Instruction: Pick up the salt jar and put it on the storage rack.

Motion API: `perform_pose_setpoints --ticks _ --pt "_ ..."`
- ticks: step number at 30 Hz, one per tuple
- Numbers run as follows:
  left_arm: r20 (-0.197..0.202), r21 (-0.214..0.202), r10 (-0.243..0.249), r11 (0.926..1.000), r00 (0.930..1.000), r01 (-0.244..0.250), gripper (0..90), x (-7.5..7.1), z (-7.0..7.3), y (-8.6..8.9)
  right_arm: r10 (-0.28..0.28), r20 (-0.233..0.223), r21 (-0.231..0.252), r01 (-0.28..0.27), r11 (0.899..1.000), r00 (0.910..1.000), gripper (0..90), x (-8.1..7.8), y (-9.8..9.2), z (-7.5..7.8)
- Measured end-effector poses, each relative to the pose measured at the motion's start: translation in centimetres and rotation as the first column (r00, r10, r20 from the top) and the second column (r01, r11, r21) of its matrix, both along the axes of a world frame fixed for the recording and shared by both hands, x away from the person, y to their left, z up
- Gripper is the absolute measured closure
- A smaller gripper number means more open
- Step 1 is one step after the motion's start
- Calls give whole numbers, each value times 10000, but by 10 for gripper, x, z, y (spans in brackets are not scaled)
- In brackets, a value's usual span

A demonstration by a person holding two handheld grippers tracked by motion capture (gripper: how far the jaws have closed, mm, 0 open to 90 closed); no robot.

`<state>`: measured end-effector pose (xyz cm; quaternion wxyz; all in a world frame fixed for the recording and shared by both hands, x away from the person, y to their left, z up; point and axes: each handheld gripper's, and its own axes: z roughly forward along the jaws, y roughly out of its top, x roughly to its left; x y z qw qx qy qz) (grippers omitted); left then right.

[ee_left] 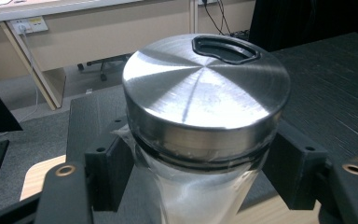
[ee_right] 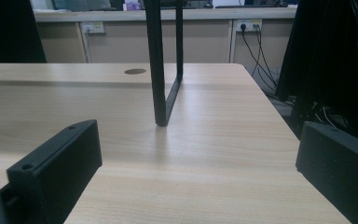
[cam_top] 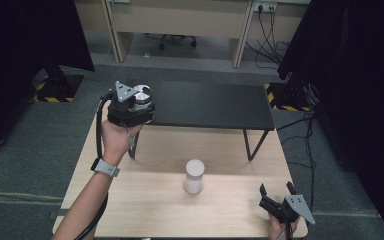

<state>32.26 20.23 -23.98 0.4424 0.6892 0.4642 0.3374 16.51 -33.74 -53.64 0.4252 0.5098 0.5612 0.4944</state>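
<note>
A clear bottle (ee_left: 200, 186) with a round brushed-metal lid (ee_left: 205, 88) is held in the left gripper (cam_top: 130, 107), whose jaws are closed on the bottle's body just under the lid. In the left gripper view the two black jaws are seen pressed against either side of the clear wall, and a black-rimmed opening is seen near the far edge of the lid. In the high view this gripper is held up off the wooden counter (cam_top: 150, 200), at the near left end of the black raised shelf (cam_top: 215, 105) that stands on the counter's far half.

A second white, cylindrical container (cam_top: 194, 176) is seen standing upright near the middle of the counter, well apart from both grippers.

The right gripper (cam_top: 279, 192) is held low at the near right corner of the counter. Its jaws are spread wide with nothing between them; past them, in the right gripper view, one black leg of the shelf (ee_right: 161, 65) is seen.
</note>
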Motion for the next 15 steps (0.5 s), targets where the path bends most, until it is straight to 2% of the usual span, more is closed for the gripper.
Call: perform_pose_setpoints --ticks 6,9,15 --pt "64 -135 76 9999 10000 -75 306 12 -2 -2 40 -43 -58 -40 10000 10000 3 0 0 1" --pt "19 29 98 9999 10000 -98 306 19 -1 -6 27 -51 -72 -28 10000 10000 3 1 0 1" --pt "-50 60 92 9999 9999 -91 306 34 -3 -11 14 -99 -110 -15 9999 10000 3 1 1 2"
